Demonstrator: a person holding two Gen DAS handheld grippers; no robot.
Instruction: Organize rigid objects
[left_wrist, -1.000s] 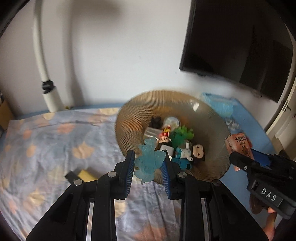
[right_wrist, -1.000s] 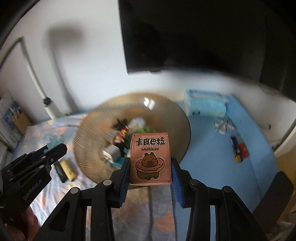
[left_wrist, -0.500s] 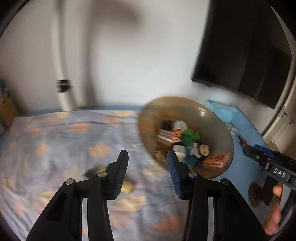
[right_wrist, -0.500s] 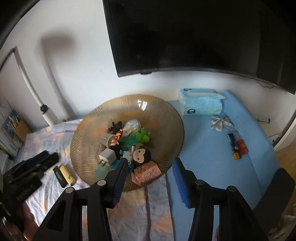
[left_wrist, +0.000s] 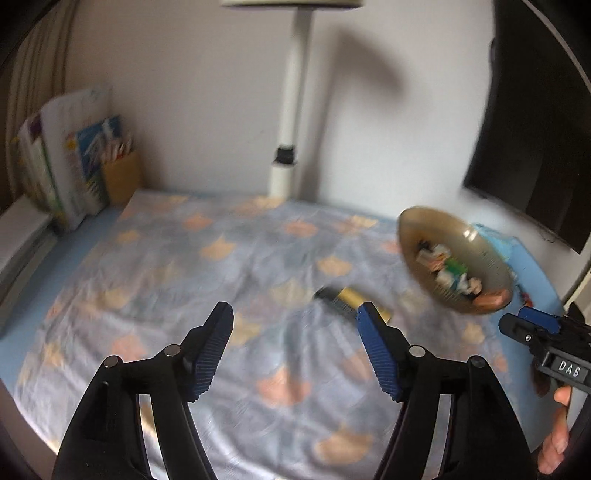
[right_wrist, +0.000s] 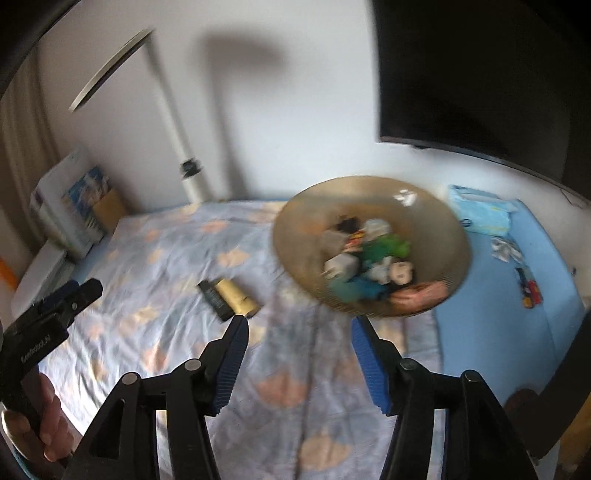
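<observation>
Grippers, left (left_wrist: 294, 325) and right (right_wrist: 298, 341), both spread wide and empty, hover over the patterned bedspread (right_wrist: 177, 266), where one toy-filled bowl (right_wrist: 306, 214) and two bars, black (right_wrist: 214, 298) and yellow (right_wrist: 238, 297), lie mid-bed.

A white wall (left_wrist: 207, 92) backs the patterned bedspread (left_wrist: 184, 280) — daylit, softly shadowed. Against that wall stand a white lamp pole (left_wrist: 291, 110) and, left, stacked books (left_wrist: 66, 162); right hangs a dark screen (right_wrist: 480, 74).
</observation>
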